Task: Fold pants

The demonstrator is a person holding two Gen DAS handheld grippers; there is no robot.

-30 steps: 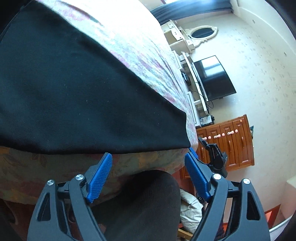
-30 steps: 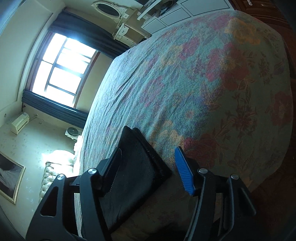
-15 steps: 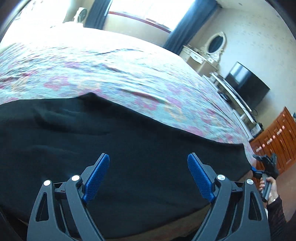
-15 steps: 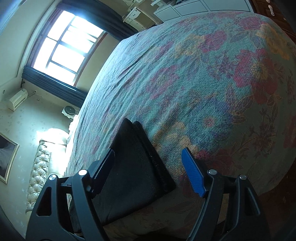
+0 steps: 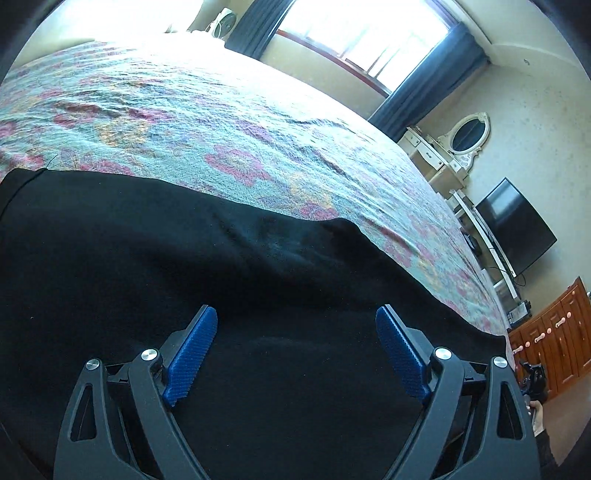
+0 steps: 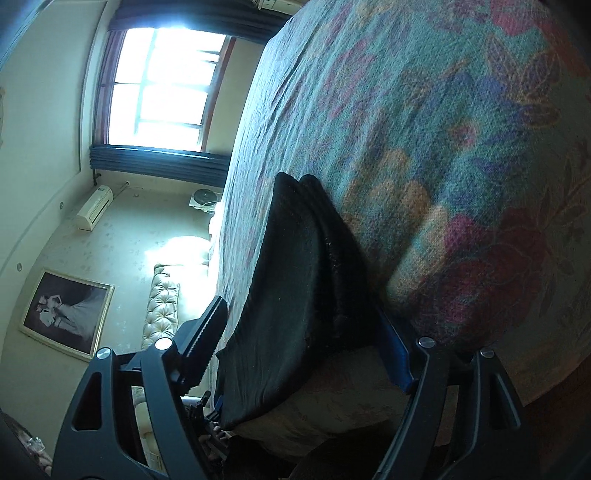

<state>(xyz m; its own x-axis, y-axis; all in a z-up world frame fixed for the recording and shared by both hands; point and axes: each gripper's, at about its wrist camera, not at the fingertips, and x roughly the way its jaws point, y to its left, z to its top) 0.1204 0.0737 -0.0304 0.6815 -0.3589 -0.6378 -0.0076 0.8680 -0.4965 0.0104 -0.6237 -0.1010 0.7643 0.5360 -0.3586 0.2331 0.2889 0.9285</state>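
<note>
This is a bedroom in a home. A wide bed point(image 5: 258, 122) with a floral cover fills most of both views, and a tufted headboard point(image 6: 160, 310) stands at its far end. A window point(image 5: 369, 33) with dark blue curtains point(image 5: 424, 85) lets in daylight. Against one wall stand a white dressing table with an oval mirror point(image 5: 469, 134), a flat television point(image 5: 515, 232) and a wooden cabinet point(image 5: 554, 339). On another wall hang a framed portrait point(image 6: 66, 314) and an air conditioner point(image 6: 94, 208).
</note>
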